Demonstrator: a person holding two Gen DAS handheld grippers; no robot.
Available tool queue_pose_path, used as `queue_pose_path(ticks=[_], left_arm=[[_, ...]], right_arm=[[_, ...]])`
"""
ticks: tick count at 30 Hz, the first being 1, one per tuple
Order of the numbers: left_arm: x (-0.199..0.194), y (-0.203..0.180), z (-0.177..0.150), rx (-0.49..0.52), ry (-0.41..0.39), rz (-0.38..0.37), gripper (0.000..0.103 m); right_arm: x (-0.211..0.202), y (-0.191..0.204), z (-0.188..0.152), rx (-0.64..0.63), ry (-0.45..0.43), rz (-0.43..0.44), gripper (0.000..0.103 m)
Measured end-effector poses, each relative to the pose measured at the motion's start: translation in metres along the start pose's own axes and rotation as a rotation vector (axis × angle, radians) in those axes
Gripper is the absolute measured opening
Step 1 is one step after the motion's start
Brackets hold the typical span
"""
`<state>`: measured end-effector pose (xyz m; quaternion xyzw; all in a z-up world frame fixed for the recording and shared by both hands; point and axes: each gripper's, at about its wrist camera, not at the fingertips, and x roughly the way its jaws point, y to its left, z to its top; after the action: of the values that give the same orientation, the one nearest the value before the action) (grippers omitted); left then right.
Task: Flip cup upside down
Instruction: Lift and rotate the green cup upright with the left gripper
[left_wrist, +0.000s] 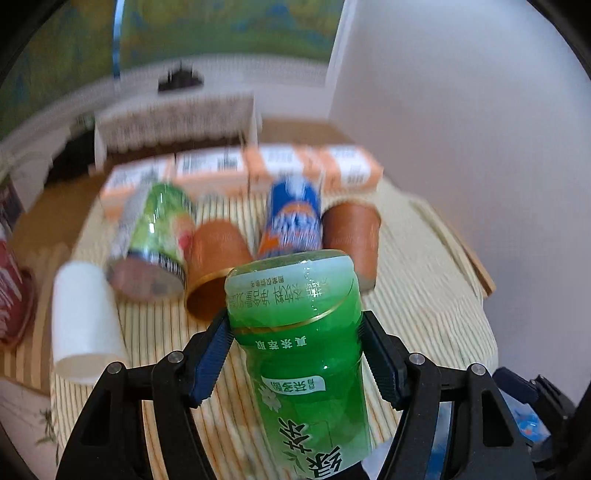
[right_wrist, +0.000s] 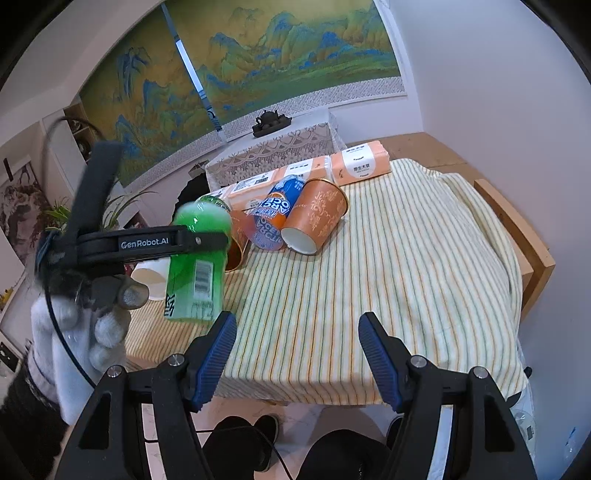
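Note:
My left gripper (left_wrist: 295, 325) is shut on a clear green cup (left_wrist: 299, 325) with a green tea label, held above the striped tablecloth (left_wrist: 413, 295) with its base pointing away. The same green cup shows in the right wrist view (right_wrist: 197, 258), held by the left gripper (right_wrist: 207, 240) in a gloved hand over the table's left side. My right gripper (right_wrist: 297, 332) is open and empty above the table's near edge.
On the cloth (right_wrist: 406, 277) lie an orange patterned cup (right_wrist: 317, 218) on its side, a blue cup (right_wrist: 275, 214), another orange cup (left_wrist: 218, 258), a green-printed cup (left_wrist: 155, 240) and a white cup (left_wrist: 83, 317). Orange tissue packs (right_wrist: 362, 162) line the back.

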<state>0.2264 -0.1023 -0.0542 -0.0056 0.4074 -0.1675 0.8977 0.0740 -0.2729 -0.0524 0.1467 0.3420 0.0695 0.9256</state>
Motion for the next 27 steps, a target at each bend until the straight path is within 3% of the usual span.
queue_pose_path(ticks=[5,10,20,27], left_arm=[[0.000,-0.017,-0.014,0.101,-0.202,0.103,0.071],[0.008,-0.029,-0.025,0.182,-0.306,0.141,0.072],[0.024,-0.028,-0.034,0.150,-0.331,0.153,0.072],[0.010,-0.026,-0.046,0.132,-0.320,0.143,0.072]], right_arm=[[0.002,0.002,-0.001,0.001,0.001,0.001,0.065],[0.002,0.000,-0.002,0.008,-0.005,-0.006,0.065],[0.000,-0.009,-0.001,0.023,-0.020,-0.028,0.065],[0.000,-0.008,0.000,0.022,-0.028,-0.031,0.065]])
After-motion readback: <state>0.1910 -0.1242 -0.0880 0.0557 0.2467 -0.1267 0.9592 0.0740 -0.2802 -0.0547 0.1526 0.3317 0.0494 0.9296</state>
